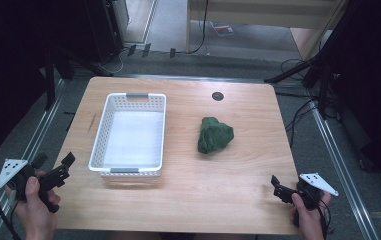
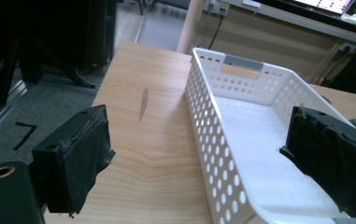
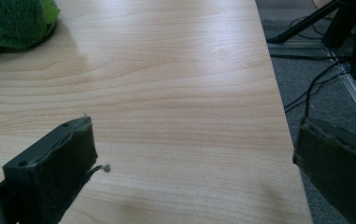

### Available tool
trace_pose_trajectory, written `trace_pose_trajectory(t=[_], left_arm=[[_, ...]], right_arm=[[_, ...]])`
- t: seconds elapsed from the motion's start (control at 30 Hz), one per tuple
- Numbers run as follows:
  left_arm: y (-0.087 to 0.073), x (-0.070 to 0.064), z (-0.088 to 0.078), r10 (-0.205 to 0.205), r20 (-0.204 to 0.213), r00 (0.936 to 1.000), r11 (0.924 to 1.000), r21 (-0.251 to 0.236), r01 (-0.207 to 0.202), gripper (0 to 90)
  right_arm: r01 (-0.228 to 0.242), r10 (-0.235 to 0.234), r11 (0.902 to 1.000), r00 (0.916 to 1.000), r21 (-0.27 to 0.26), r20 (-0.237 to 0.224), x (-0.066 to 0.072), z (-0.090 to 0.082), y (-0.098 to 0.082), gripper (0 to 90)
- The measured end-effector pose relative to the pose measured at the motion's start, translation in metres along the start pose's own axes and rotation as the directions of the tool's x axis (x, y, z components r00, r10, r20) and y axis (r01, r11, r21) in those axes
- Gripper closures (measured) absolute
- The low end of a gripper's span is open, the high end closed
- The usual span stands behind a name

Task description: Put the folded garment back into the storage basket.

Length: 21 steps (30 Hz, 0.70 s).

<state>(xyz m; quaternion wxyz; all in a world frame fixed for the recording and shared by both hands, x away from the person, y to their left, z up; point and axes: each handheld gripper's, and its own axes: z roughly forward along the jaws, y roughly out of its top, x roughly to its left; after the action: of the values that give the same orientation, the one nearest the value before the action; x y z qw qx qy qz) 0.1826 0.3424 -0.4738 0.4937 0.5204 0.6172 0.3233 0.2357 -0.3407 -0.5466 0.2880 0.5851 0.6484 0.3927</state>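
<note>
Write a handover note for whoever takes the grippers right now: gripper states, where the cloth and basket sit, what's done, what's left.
Left gripper: open, holding nothing, at the table's near left edge beside the white basket.
Right gripper: open, holding nothing, at the near right corner.
Green cloth: crumpled on the wooden table, right of the basket, apart from it.
Basket: nothing lies in it.
Done: nothing visible yet.
Left, as it looks: likely pick up the cloth and put it in the basket.

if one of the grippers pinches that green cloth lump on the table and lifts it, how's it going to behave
The green cloth looks like fuzzy towel fabric crumpled into a soft heap, so it would probably sag and unfurl when lifted rather than hold its shape. It seems light. Pushed across the smooth wooden table, it would likely slide or bunch up, not roll.
</note>
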Motion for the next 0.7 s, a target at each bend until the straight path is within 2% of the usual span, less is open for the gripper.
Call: trace_pose_trajectory(t=[0.2,0.33,0.37,0.47,0.5,0.53,0.7], left_arm=[[0.008,-0.014,0.003,0.016,0.025,0.9996,0.9998,0.009,-0.017,7.7],[0.014,-0.033,0.010,0.035,0.059,0.9976,0.9992,0.019,-0.036,7.7],[0.014,-0.033,0.010,0.035,0.059,0.9976,0.9992,0.019,-0.036,7.6],[0.017,-0.044,0.017,0.039,0.077,0.9963,0.9988,0.026,-0.042,7.6],[0.019,-0.051,0.022,0.043,0.091,0.9949,0.9985,0.031,-0.046,7.7],[0.019,-0.051,0.022,0.043,0.091,0.9949,0.9985,0.031,-0.046,7.7],[0.023,-0.070,0.035,0.063,0.122,0.9906,0.9966,0.045,-0.069,7.7]], right_arm=[[0.001,-0.001,1.0000,1.0000,-0.001,0.001,0.000,0.000,0.000,0.0],[-0.002,0.001,1.0000,1.0000,-0.004,-0.001,0.000,0.000,0.000,0.0],[-0.003,0.003,1.0000,1.0000,-0.003,0.000,0.000,0.000,0.000,0.0],[-0.006,0.006,1.0000,1.0000,-0.003,0.000,0.000,0.000,0.000,0.0],[-0.008,0.008,1.0000,1.0000,-0.003,0.000,0.000,0.000,0.000,0.0],[-0.008,0.008,1.0000,1.0000,-0.003,0.000,0.000,0.000,0.000,0.0],[-0.007,0.007,1.0000,1.0000,-0.003,-0.003,-0.001,-0.001,0.000,0.0]])
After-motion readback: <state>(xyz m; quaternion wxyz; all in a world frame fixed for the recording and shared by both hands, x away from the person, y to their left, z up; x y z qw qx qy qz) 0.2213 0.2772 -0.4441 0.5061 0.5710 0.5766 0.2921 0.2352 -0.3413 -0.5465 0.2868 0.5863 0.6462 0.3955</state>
